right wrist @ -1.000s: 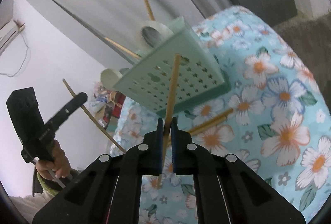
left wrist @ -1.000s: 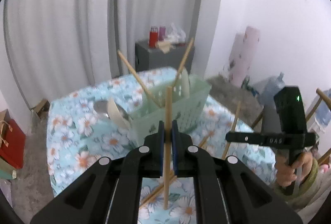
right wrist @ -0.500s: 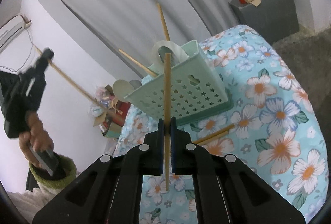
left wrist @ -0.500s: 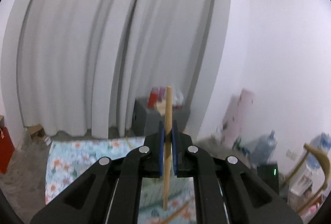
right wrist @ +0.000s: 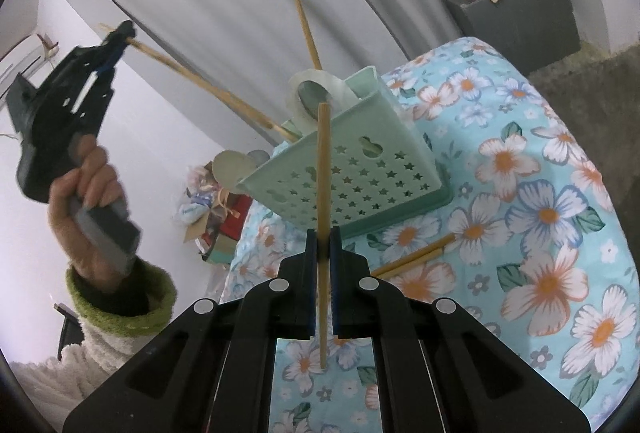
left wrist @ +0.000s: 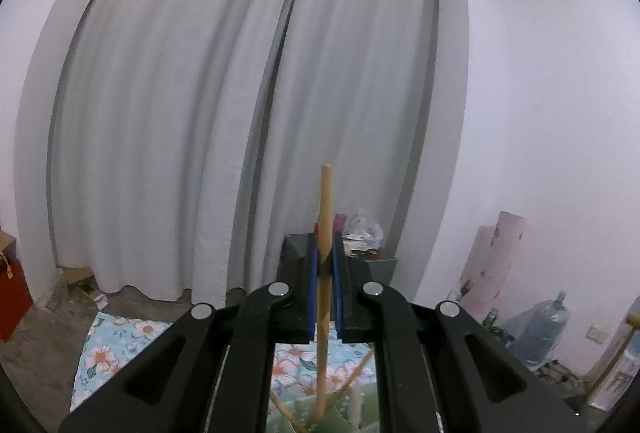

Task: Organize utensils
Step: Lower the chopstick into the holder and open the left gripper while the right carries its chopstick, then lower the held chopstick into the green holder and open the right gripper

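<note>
Both grippers are pinching a wooden chopstick each – the left gripper (left wrist: 325, 265) has its chopstick (left wrist: 325, 217) clamped upright between the blue pads, its lower end down in the mint green basket (right wrist: 360, 169), which it's raised above. The right gripper (right wrist: 323, 257) is clamped on its own chopstick (right wrist: 322, 193) just in front of that basket – it sits on the floral tablecloth (right wrist: 540, 233) with spoons (right wrist: 316, 93) and another chopstick (right wrist: 308, 33) inside, and two more chopsticks (right wrist: 416, 257) lie on the cloth beside it.

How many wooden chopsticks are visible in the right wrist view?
5 chopsticks: one in the right hand-held gripper, one in the left hand-held gripper, one standing in the basket, two on the table. More may hide inside.
</note>
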Demonstrator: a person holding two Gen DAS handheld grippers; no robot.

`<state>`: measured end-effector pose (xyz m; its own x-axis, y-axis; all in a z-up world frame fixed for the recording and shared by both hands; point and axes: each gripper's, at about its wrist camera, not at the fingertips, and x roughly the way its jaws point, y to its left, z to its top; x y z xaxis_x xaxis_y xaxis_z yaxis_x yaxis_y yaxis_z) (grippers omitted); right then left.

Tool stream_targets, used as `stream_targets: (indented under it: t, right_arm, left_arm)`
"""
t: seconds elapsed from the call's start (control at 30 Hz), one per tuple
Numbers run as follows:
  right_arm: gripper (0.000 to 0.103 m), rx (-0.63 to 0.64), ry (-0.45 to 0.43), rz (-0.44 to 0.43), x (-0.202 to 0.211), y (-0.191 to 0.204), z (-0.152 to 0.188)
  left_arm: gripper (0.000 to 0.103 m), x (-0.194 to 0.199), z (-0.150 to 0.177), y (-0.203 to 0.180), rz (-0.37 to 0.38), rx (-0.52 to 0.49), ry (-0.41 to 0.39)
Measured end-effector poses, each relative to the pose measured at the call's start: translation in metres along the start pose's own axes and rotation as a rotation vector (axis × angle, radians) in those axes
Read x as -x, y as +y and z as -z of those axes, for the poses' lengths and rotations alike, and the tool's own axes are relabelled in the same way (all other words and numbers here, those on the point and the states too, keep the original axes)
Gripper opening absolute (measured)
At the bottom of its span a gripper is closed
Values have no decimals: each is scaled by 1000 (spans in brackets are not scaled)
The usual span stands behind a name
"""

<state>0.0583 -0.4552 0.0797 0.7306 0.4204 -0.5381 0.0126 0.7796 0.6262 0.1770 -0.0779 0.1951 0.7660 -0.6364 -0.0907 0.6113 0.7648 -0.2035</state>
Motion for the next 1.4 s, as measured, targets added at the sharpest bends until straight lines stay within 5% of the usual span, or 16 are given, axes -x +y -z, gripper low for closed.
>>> stream_targets:
  t: [0.17, 0.53, 0.6, 0.67, 0.83, 1.17, 1.4]
  right_arm:
    - [4, -11, 2, -4, -2, -2, -1]
    - [4, -20, 8, -4, -3, -4, -1]
    - [4, -17, 7, -2, -2, -3, -1]
    - [4, -13, 6, 1, -1, -2, -1]
    - [4, 7, -14, 7, 6, 3, -3]
    - [4, 153, -154, 14, 44, 42, -41]
    - [4, 328, -328, 31, 79, 92, -84]
  left_arm:
    - [6, -25, 26, -5, -61, -66, -1]
    - [6, -36, 59, 2, -53, -86, 9]
    - [11, -33, 58, 3, -52, -88, 10]
    - [33, -27, 56, 3, -52, -84, 10]
    - [50, -1, 57, 5, -60, -60, -6]
    - [69, 81, 63, 26, -63, 46, -23]
    - [75, 116, 94, 42, -79, 84, 88]
